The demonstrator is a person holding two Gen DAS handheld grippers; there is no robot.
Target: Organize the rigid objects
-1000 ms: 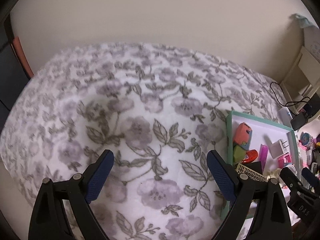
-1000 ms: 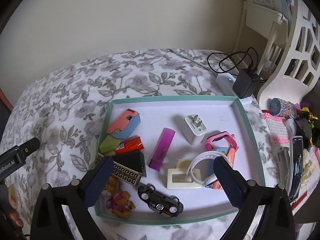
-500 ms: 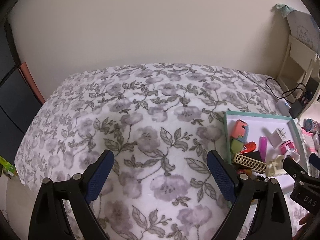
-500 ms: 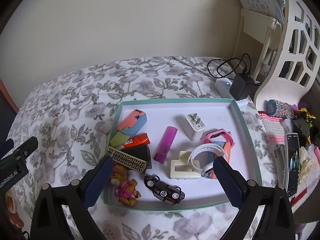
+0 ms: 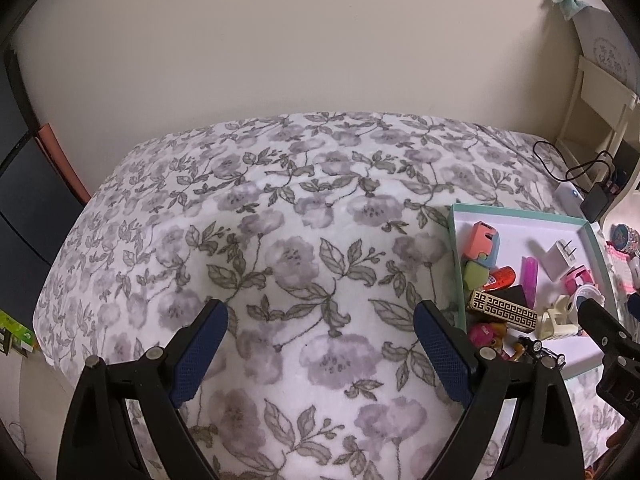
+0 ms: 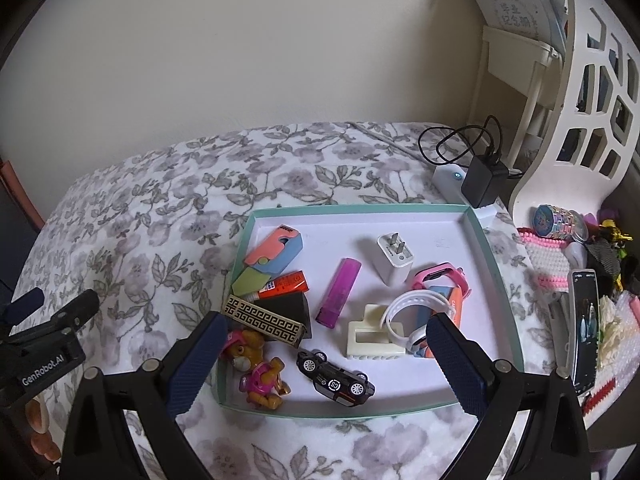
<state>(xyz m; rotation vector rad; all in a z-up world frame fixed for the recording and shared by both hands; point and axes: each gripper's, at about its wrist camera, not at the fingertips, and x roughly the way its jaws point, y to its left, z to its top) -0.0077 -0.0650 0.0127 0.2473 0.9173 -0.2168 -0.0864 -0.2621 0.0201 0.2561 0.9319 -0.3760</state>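
Tray [image 6: 490, 268] of toys, both claws empty

Soft matt floral bedspread [image 5: 280, 240]

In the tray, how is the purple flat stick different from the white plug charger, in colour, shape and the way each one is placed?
The purple stick is translucent purple; the white charger is opaque white. The purple stick is long, slim and flat, while the white charger is a short block with two metal prongs on its top end. The purple stick lies flat on the floor of the tray; the white charger looks propped, prongs pointing toward the back wall. Both sit near the tray's middle, apart from each other.
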